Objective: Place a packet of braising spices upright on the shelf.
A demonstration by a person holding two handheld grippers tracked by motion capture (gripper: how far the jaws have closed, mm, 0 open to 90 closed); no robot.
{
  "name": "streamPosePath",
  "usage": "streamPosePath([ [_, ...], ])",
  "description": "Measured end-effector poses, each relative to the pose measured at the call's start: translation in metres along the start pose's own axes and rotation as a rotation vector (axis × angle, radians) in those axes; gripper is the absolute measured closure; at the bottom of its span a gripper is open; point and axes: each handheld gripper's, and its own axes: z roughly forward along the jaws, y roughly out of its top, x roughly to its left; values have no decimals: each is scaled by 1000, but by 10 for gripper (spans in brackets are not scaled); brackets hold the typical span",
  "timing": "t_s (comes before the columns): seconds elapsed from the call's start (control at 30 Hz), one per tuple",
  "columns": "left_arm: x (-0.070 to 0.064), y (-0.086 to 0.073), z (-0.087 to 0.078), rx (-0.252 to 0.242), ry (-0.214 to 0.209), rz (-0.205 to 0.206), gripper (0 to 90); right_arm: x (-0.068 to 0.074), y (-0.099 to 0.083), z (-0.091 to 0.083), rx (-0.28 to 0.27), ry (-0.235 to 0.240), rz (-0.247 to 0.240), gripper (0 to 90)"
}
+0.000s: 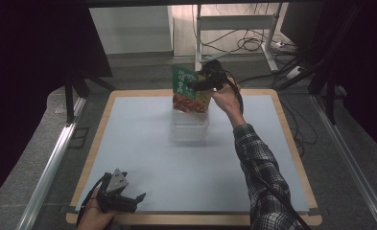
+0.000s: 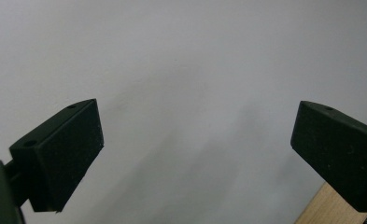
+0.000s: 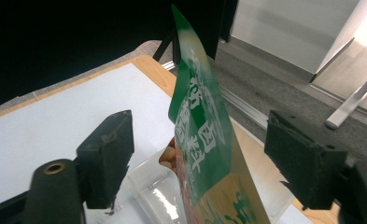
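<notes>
— Right gripper [image 1: 199,82]: how are its jaws seen?

— Spread wide, as seen in the right gripper view, where the gripper [image 3: 197,154] has one black jaw on each side of the pouch [image 3: 204,140] and a gap is left on both sides. Nothing is clamped. From the high view alone, contact cannot be judged.

— And the pouch itself?

— A green top with white lettering is shown, and a red and orange food picture lower down. It is stood nearly upright, leaning a little, with its bottom end set in the clear tub [image 3: 155,191]. In the high view the pouch [image 1: 190,91] is found at the far middle of the mat [image 1: 143,143], rising out of the tub [image 1: 189,127].

— What is seen around that?

— The right hand [image 1: 226,98] is wrapped around the gripper's handle, and a plaid sleeve [image 1: 260,172] is stretched back toward the near edge. The pale mat is laid over a wooden table [image 1: 291,139], whose rim is left bare all round.

— Where is the left gripper [image 1: 137,197] kept?

— Low at the near left corner of the mat, well apart from pouch and tub, held by the left hand [image 1: 94,211]. In the left gripper view its jaws are parted wide over bare mat [image 2: 195,84], with nothing between them; a strip of table [image 2: 344,205] is caught at the lower right.
</notes>
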Motion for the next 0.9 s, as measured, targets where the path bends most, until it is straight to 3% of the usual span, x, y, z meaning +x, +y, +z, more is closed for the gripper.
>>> streamPosePath([
  [0.37,0,0,0,3,2,3,24,-7,-6,-15,-21,13,61,105],
  [0.9,-1,0,0,8,4,11,24,-8,-28,-26,-9,52,105,6],
])
